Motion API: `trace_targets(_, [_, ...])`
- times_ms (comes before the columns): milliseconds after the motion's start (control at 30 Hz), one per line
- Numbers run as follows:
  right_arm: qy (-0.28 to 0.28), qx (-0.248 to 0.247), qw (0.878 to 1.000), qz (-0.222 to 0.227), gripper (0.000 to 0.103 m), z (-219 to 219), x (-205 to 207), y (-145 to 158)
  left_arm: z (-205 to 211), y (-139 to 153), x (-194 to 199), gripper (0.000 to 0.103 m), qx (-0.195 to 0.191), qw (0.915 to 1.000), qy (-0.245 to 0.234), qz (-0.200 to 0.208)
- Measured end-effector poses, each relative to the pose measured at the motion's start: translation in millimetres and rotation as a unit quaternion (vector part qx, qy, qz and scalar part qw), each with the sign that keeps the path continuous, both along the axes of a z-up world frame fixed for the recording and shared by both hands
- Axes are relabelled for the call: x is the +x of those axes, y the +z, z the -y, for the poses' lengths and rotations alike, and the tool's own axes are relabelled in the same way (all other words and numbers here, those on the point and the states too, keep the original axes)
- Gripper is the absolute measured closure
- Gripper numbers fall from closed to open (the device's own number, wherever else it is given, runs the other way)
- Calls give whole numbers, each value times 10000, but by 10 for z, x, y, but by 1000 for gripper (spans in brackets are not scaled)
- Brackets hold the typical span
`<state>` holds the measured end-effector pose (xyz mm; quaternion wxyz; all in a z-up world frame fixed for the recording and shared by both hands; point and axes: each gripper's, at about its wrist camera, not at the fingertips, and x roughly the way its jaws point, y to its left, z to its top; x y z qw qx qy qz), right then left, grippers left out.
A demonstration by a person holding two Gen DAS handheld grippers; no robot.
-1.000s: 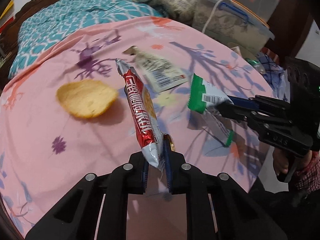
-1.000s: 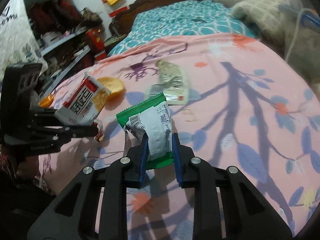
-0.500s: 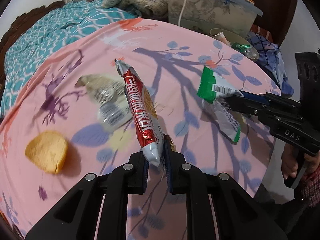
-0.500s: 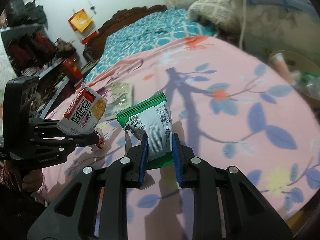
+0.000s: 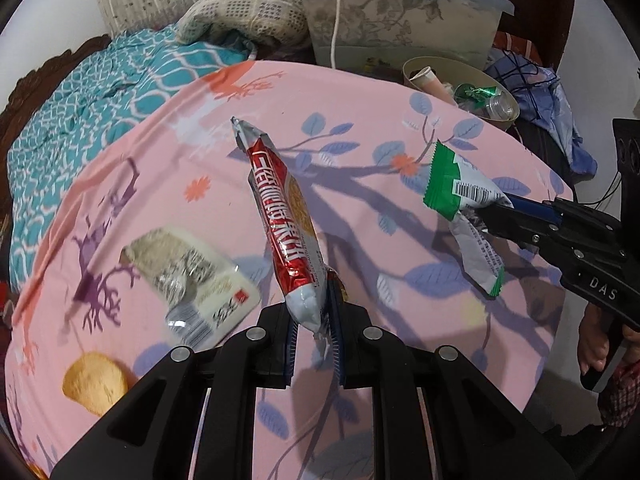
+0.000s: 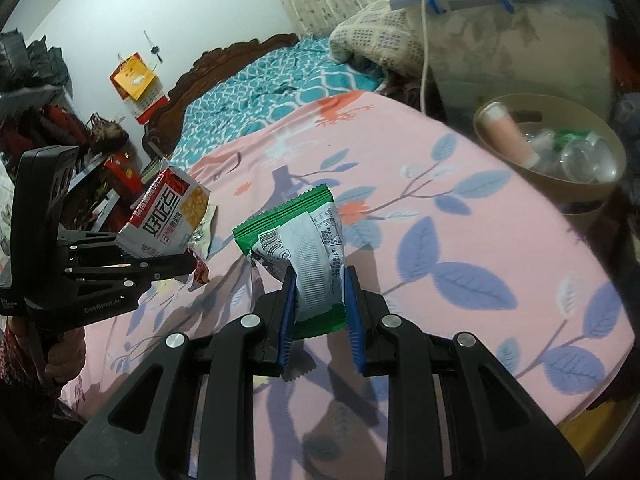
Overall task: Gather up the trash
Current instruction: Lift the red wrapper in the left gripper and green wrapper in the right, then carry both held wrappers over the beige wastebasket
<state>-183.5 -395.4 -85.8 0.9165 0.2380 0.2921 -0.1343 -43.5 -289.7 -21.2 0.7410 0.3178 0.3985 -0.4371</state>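
My left gripper (image 5: 312, 320) is shut on a red and white snack wrapper (image 5: 282, 220), held above the pink flowered cloth (image 5: 200, 152); it also shows in the right wrist view (image 6: 166, 216). My right gripper (image 6: 318, 300) is shut on a green and white wrapper (image 6: 304, 240), which also shows in the left wrist view (image 5: 460, 188). A beige trash bin (image 6: 552, 184) with bottles and wrappers inside stands past the cloth's far right edge; it also shows in the left wrist view (image 5: 424, 66). A silver wrapper (image 5: 188, 276) and a potato chip (image 5: 94, 386) lie on the cloth.
A clear storage box (image 5: 400, 20) with a blue handle and a white cable stands behind the bin. A crocheted pillow (image 5: 240, 16) and a teal bedspread (image 5: 92, 92) lie beyond the cloth. Blue clothing (image 5: 552, 108) is heaped at the right.
Both grippers have swung right with their wrappers, toward the bin. The bin has come into fuller view, and the chip and silver wrapper have slid to the lower left.
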Motion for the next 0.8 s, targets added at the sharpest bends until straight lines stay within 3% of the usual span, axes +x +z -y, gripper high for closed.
trace_targets(800, [-626, 124, 9969, 463, 77, 575, -446, 116, 904, 103, -269, 90, 77, 9974, -637, 312])
